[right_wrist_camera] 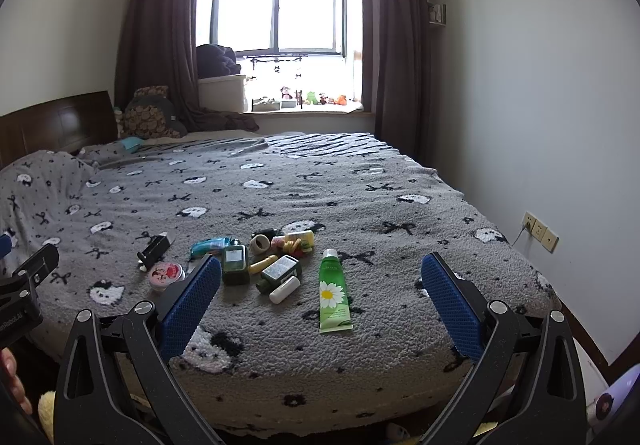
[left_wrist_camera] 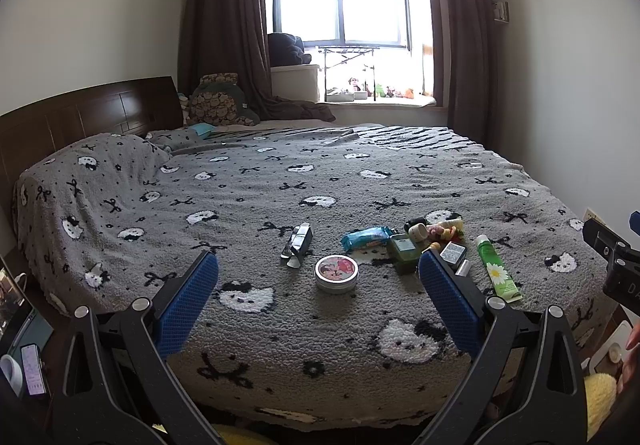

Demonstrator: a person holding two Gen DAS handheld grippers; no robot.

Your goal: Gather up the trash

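Note:
A cluster of small items lies on the grey cat-print blanket (left_wrist_camera: 280, 325) near the bed's front edge. It holds a round tin (left_wrist_camera: 336, 273) (right_wrist_camera: 165, 274), a dark crumpled carton (left_wrist_camera: 298, 243) (right_wrist_camera: 154, 248), a blue wrapper (left_wrist_camera: 366, 238) (right_wrist_camera: 209, 246), a green bottle (left_wrist_camera: 403, 251) (right_wrist_camera: 235, 263), a green daisy tube (left_wrist_camera: 497, 270) (right_wrist_camera: 333, 293), a small white tube (right_wrist_camera: 285, 290) and a dark box (right_wrist_camera: 281, 270). My left gripper (left_wrist_camera: 318, 277) is open, held above the bed edge before the tin. My right gripper (right_wrist_camera: 321, 277) is open, before the daisy tube. Both are empty.
A headboard (left_wrist_camera: 80, 117) and pillows are at the left. A window sill with toys (right_wrist_camera: 308, 101) is at the far end. Wall sockets (right_wrist_camera: 540, 231) are on the right wall. A phone (left_wrist_camera: 32, 369) lies on a stand at the lower left.

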